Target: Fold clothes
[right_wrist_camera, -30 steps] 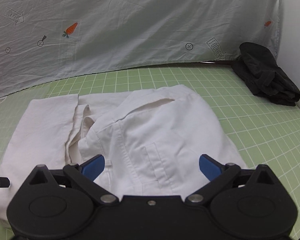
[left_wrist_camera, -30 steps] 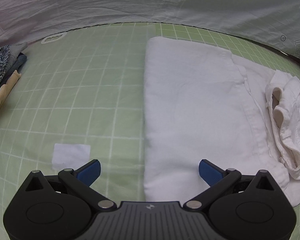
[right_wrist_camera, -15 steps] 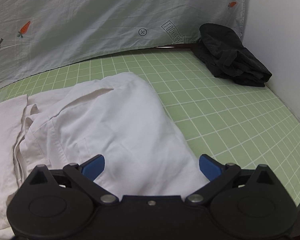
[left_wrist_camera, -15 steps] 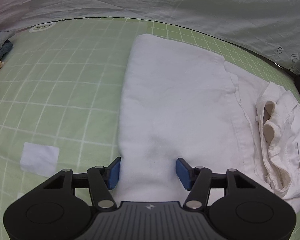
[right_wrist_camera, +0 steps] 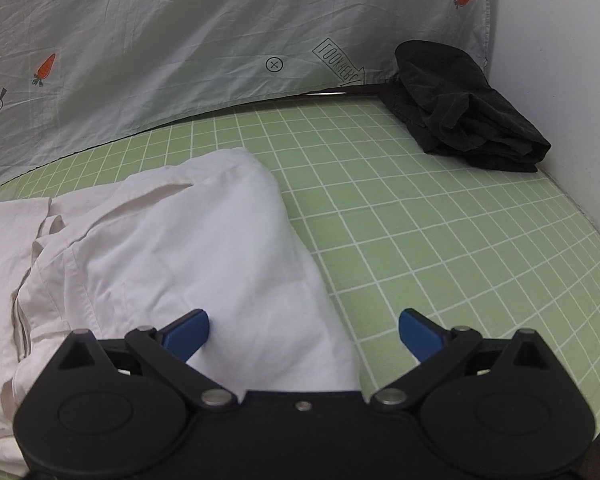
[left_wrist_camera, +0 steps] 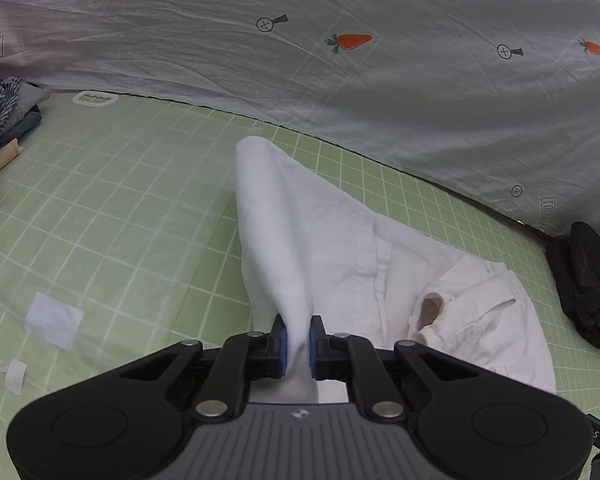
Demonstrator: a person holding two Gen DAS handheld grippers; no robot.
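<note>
You're working over a green gridded mat (left_wrist_camera: 100,208). Lying on it: white shirt (right_wrist_camera: 172,248), black garment (right_wrist_camera: 464,120), folded pile (left_wrist_camera: 4,116), paper scraps (left_wrist_camera: 54,320).

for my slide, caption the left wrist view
Left gripper shut on the white shirt, lifting its edge off the green grid mat.

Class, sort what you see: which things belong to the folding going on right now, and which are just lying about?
In use: white shirt, left gripper pinching it, right gripper open over it.

Lying about: black garment, clothes pile, paper scraps, carrot-print sheet.
</note>
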